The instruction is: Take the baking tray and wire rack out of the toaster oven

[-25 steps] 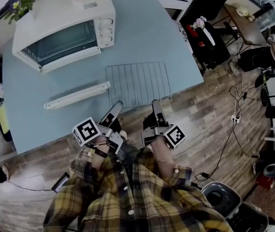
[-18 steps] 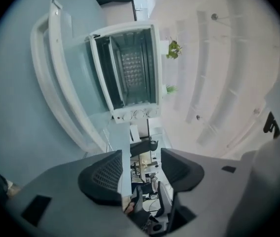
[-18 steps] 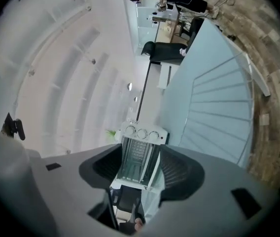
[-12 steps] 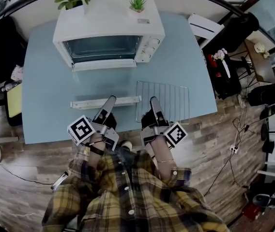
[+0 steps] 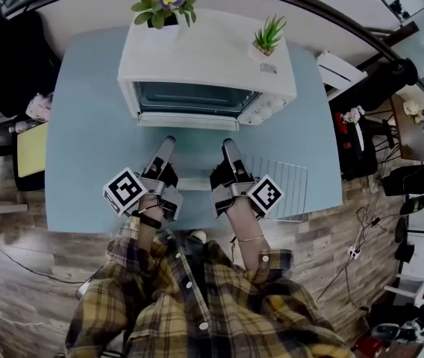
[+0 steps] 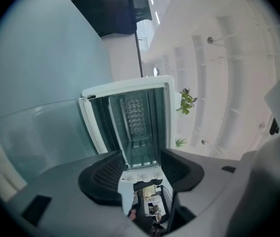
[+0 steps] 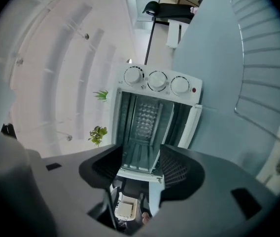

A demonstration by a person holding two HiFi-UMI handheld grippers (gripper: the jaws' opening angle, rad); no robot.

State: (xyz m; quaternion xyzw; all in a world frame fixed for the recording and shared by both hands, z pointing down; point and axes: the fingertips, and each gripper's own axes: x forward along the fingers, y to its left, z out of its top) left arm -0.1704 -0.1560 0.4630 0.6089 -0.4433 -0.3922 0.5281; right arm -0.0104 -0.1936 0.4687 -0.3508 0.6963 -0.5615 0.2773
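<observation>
The left gripper (image 5: 167, 145) hangs over the near edge of the light-blue tabletop (image 5: 85, 125). Its fingers are spread wide with nothing between them, and they look at the white toaster oven (image 5: 204, 58) at the far edge. Between the two grippers, along the near edge, lies the pale, long, narrow metal baking tray (image 5: 193, 183). It is probably light, stiff and slick, so the raised rim on a long side looks the best hold. The right gripper (image 5: 229, 148) is empty too; its fingers have just been opening and stand wide. Toward the near right corner lies the thin silver wire rack (image 5: 290, 189), likely light, rigid and prone to sliding, and best pinched on its outer frame bar.

Both grippers cover most of the tray, and the right one also covers the rack's left side. Whether the oven door is open, and whether anything remains inside, I cannot tell.
</observation>
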